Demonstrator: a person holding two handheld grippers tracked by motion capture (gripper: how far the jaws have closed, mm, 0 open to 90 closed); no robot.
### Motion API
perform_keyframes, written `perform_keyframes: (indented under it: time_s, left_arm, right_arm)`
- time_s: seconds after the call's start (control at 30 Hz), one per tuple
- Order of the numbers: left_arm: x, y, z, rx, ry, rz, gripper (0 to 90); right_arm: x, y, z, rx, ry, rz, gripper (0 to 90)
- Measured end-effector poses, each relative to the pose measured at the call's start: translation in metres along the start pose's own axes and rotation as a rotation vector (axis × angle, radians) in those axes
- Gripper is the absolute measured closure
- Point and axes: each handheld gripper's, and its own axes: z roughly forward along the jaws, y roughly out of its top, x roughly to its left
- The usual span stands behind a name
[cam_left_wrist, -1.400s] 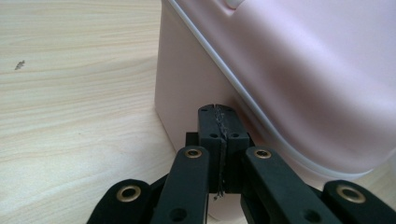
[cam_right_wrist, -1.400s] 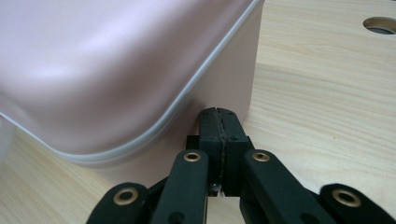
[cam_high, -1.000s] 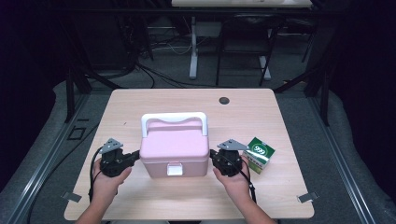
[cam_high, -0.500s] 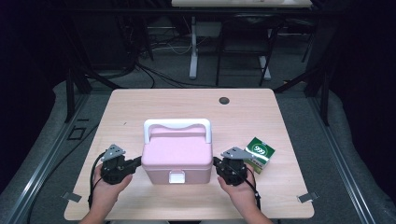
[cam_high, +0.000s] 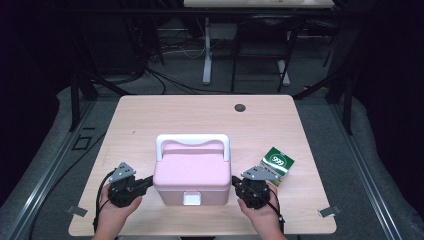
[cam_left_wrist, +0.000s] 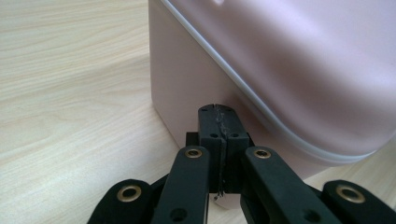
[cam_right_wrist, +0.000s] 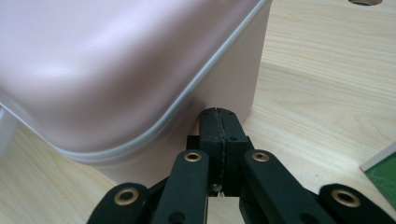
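A pink lidded box (cam_high: 192, 172) with a white carry handle (cam_high: 192, 140) stands near the front of the wooden table (cam_high: 200, 115). My left gripper (cam_high: 150, 181) is shut, and its closed tips rest against the box's left side low down. In the left gripper view those tips (cam_left_wrist: 218, 112) meet the pink wall (cam_left_wrist: 187, 79) below the lid seam. My right gripper (cam_high: 235, 182) is shut too, pressed on the box's right side. In the right gripper view the joined tips (cam_right_wrist: 218, 114) touch the box (cam_right_wrist: 116, 60) near its corner. Nothing sits between either pair of jaws.
A small green carton (cam_high: 276, 163) lies just right of the right gripper, and its corner (cam_right_wrist: 383, 172) shows in the right gripper view. A dark round hole (cam_high: 240, 107) marks the far side of the table. Bare wood lies behind and left of the box.
The pink box has slid toward the table's near edge, with both shut grippers moving along at its sides. The green carton has stayed put.
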Motion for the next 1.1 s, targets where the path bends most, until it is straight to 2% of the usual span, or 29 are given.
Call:
perform_keyframes:
  time_s: [0.1,0.37,0.57,0.63,0.67,0.7,0.73,0.83,1.1]
  left_arm:
    - [-0.002,-0.001,-0.001,-0.001,-0.003,0.007,90.0]
    - [-0.001,-0.001,0.001,0.0,-0.015,0.002,89.9]
    - [0.003,0.0,0.002,0.005,-0.036,0.007,89.6]
    - [0.005,0.001,0.001,0.014,-0.046,0.015,88.5]
    - [0.006,0.002,0.0,0.013,-0.049,0.017,88.5]
    - [0.006,0.003,-0.001,0.009,-0.053,0.016,87.3]
    - [0.008,0.006,-0.004,0.008,-0.065,0.016,84.9]
    - [0.01,0.009,-0.006,0.005,-0.066,0.014,82.8]
    - [0.015,0.02,-0.011,0.005,-0.068,0.009,76.4]
  right_arm:
    - [0.0,-0.002,-0.002,-0.002,-0.011,-0.006,90.0]
    - [-0.001,-0.004,-0.003,-0.013,-0.002,0.002,90.0]
    - [-0.005,-0.001,-0.002,0.001,0.016,-0.033,90.0]
    - [-0.008,0.0,-0.002,0.016,0.023,-0.027,90.0]
    - [-0.01,0.001,-0.002,0.013,0.064,-0.015,90.0]
    - [-0.012,0.002,-0.003,0.009,0.091,-0.013,89.5]
    - [-0.012,0.005,-0.005,0.005,0.068,-0.013,88.5]
    - [-0.013,0.008,-0.007,-0.001,0.068,-0.021,88.0]
    - [-0.019,0.019,-0.011,0.01,0.095,-0.014,84.6]
